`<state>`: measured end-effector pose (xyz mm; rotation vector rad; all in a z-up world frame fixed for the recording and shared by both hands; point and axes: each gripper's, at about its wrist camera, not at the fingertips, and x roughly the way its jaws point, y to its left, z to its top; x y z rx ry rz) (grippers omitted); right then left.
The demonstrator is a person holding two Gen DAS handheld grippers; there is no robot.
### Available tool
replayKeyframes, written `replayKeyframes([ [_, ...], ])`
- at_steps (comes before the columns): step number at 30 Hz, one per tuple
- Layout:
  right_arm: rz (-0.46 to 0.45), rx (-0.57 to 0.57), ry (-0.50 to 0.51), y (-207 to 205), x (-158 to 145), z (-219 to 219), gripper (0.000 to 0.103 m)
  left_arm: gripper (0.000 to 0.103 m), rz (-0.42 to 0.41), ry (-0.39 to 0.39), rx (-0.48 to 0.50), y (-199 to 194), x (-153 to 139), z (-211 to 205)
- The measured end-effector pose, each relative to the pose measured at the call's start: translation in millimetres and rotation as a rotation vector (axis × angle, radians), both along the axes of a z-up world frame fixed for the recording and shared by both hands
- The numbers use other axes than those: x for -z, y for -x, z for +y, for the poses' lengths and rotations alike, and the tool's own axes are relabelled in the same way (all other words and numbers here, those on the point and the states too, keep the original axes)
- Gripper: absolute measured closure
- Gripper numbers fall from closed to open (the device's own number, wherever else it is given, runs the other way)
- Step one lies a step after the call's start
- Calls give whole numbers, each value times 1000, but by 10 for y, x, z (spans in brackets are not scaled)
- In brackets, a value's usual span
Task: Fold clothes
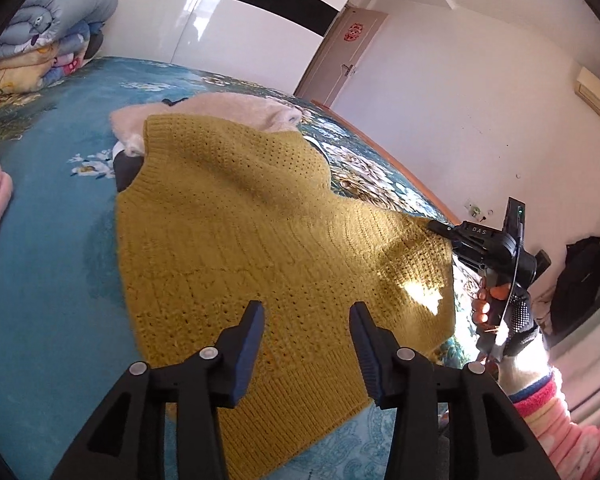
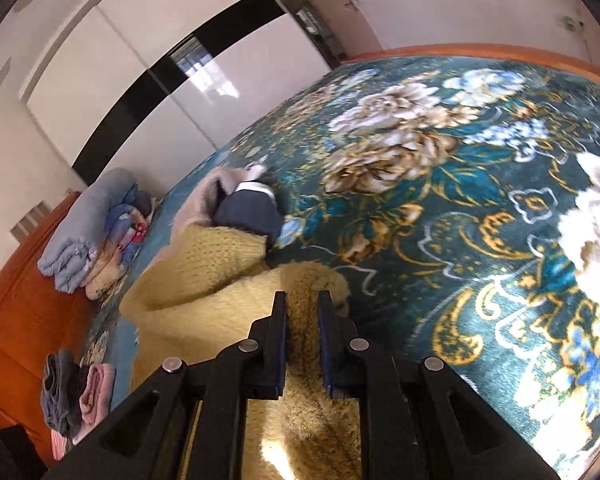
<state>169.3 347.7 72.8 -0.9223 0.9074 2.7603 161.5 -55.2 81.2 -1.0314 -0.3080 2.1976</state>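
Daylight illumination is bright; a sunlit patch glares on the yellow sweater (image 1: 260, 240), and the wardrobe doors (image 1: 228, 28) show reflections. Fisheye distortion curves all edges, with dark vignetted corners. The bedspread (image 2: 500, 200) shows slight blur.

The mustard knit sweater (image 1: 268, 240) covers most of a dark garment (image 1: 127, 170) and part of a cream fleece (image 1: 220, 114) behind it — what shape either takes underneath cannot be told. In the left wrist view the right gripper (image 1: 434, 225) meets the sweater's edge, its fingertips too small to read as pinching or merely touching. The right wrist view shows the near hem running under the right gripper — cut off by the frame. The folded pile (image 2: 76, 392) at the bed's edge is too small to tell apart.
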Motion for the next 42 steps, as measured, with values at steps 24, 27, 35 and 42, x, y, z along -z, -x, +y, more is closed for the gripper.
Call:
replayKeyframes([
  [24, -72, -152, -59, -581, 477, 63, 54, 45, -473, 120, 153, 1216, 345, 3186],
  [27, -68, -175, -62, -592, 501, 53, 54, 43, -458, 224, 123, 1221, 376, 3388],
  [35, -50, -215, -59, -658, 533, 3, 54, 40, -398, 410, 144, 1073, 396, 3649],
  [42, -56, -163, -39, -784, 507, 117, 54, 83, -397, 393, 126, 1057, 423, 3512],
])
